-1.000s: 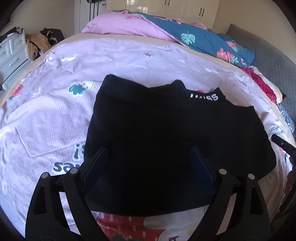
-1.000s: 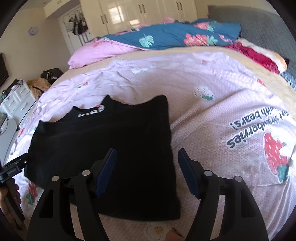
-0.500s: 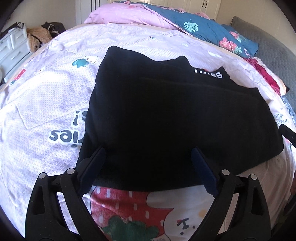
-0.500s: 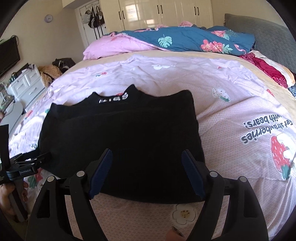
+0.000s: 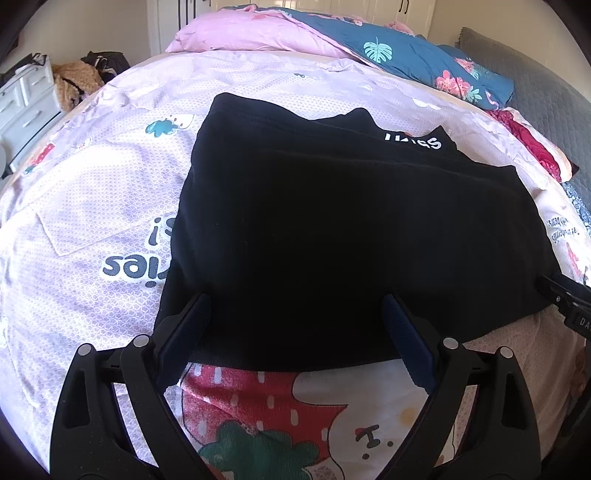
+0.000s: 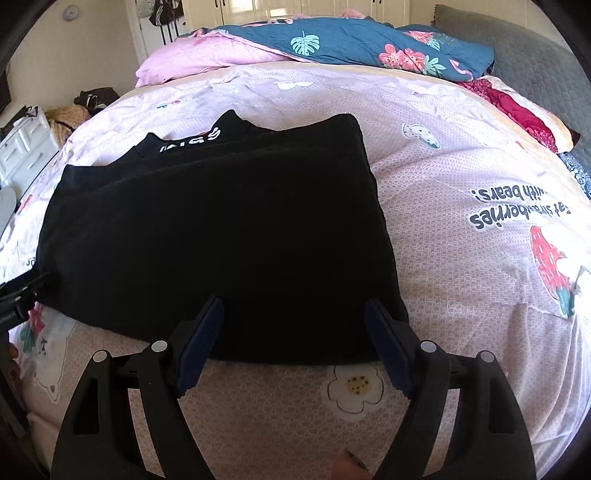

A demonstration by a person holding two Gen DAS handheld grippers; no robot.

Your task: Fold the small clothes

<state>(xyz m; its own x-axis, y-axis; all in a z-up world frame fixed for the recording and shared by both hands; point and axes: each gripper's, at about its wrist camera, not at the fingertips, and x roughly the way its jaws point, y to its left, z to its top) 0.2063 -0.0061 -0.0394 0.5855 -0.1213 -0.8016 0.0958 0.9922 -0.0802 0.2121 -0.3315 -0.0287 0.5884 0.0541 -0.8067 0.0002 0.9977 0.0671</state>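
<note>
A black garment [image 5: 332, 229] with white lettering at its far edge lies folded flat on the pink printed bed sheet [image 5: 92, 192]. It also shows in the right wrist view [image 6: 221, 229]. My left gripper [image 5: 297, 306] is open and empty, just above the garment's near edge toward its left corner. My right gripper [image 6: 293, 310] is open and empty, just above the near edge toward the right corner. The right gripper's tip shows at the right edge of the left wrist view [image 5: 565, 299].
A pink duvet [image 5: 251, 33] and a blue floral quilt [image 5: 424, 62] are piled at the far end of the bed. A red cloth [image 6: 517, 110] lies at the right. White drawers [image 5: 26, 96] and heaped clothes [image 5: 77, 81] stand left of the bed.
Both grippers have drawn back toward me from over the garment to its near edge, staying open. The garment lies still.
</note>
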